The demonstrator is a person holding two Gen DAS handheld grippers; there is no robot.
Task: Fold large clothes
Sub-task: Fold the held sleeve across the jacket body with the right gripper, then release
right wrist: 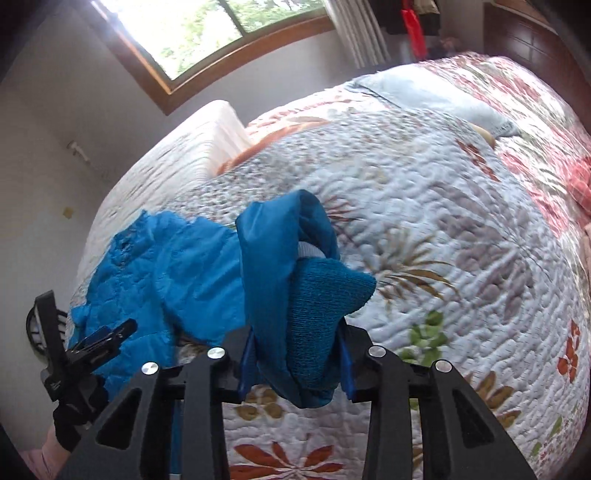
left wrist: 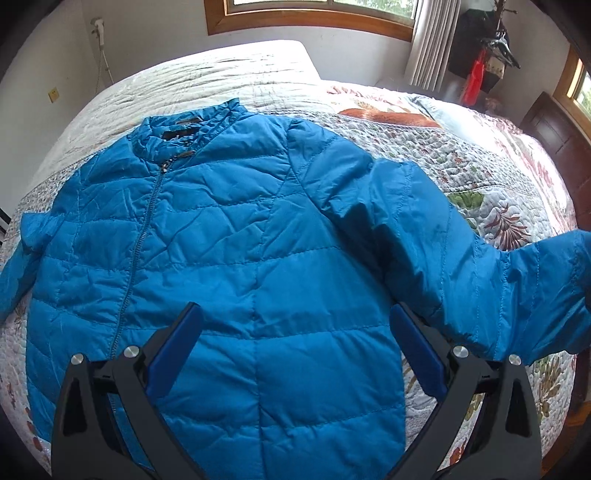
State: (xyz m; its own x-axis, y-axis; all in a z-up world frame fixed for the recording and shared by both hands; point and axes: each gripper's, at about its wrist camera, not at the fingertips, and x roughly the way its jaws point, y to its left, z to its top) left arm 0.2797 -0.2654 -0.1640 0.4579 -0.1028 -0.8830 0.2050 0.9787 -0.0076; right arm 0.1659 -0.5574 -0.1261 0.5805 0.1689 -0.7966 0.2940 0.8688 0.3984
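One blue quilted jacket (left wrist: 229,236), spread front-up on one bed under a floral quilt (left wrist: 491,184). Zipped shut, one zipper (left wrist: 142,236) running along the jacket's long axis, from the hem at the near edge to the collar (left wrist: 192,129) at the far end, toward the window (left wrist: 314,14). Two sleeves: one lying off to the left (left wrist: 18,258), the other (left wrist: 480,266) stretched out to the right and lifted at its end.

Two grippers. Left gripper (left wrist: 295,350) poised above the lower front panel, blue pads wide apart, nothing between them. Right gripper (right wrist: 297,354) clamped on the raised sleeve's knitted cuff (right wrist: 321,306), fabric bunched between the pads. One pale pillow (right wrist: 436,96) near the headboard. One black-gloved hand (right wrist: 74,410) at the lower left of the right wrist view, carrying the other gripper.
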